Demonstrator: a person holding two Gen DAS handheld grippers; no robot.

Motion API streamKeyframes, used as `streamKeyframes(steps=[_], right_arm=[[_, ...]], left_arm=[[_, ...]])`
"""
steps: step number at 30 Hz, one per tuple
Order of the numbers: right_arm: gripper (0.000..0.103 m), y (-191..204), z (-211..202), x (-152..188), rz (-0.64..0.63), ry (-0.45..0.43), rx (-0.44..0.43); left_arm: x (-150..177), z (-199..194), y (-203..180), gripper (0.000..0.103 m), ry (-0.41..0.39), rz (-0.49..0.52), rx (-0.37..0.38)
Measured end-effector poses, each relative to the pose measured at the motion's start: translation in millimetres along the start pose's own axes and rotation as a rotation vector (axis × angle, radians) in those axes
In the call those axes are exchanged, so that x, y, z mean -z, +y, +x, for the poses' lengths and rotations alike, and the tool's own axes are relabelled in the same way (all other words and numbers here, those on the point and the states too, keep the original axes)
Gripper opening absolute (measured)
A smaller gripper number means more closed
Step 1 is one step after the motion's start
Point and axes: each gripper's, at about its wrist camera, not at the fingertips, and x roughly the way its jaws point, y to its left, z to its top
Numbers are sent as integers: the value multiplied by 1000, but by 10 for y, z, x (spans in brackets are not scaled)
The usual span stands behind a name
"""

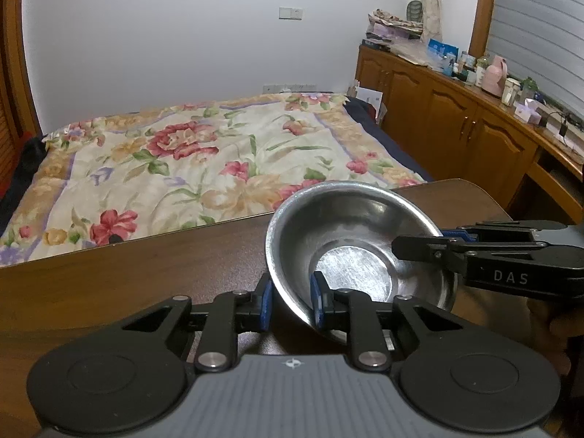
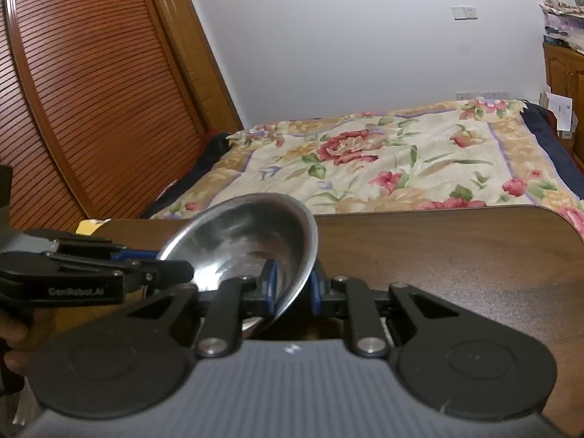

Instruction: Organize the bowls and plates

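Both tools are pinching the steel bowl over the bench: left tool gripping its 6 o'clock rim, right tool clamping its 3 o'clock rim.

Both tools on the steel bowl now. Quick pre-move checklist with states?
1. Left tool pinches the near wall of the steel bowl, one pad inside, one outside: ok.
2. Right tool clamps the opposite rim: ok.
3. Bowl empty: ok.
4. Bowl level: not ok, it tilts in both views.
5. Bowl bottom off the wooden table: cannot tell.
6. Plates or a stack to put it on: cannot tell, none in view.
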Motion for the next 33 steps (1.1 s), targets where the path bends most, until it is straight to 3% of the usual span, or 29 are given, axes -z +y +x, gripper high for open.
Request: streamKeyframes(steps=[18,33], right_arm=[[19,23,17,15,-14,21,-18],[16,369,-569,-292,-38,-87,-34]], left_arm=[[26,-72,-54,24,16,26,7],[-138,-986,-233,24,-155,63,24]])
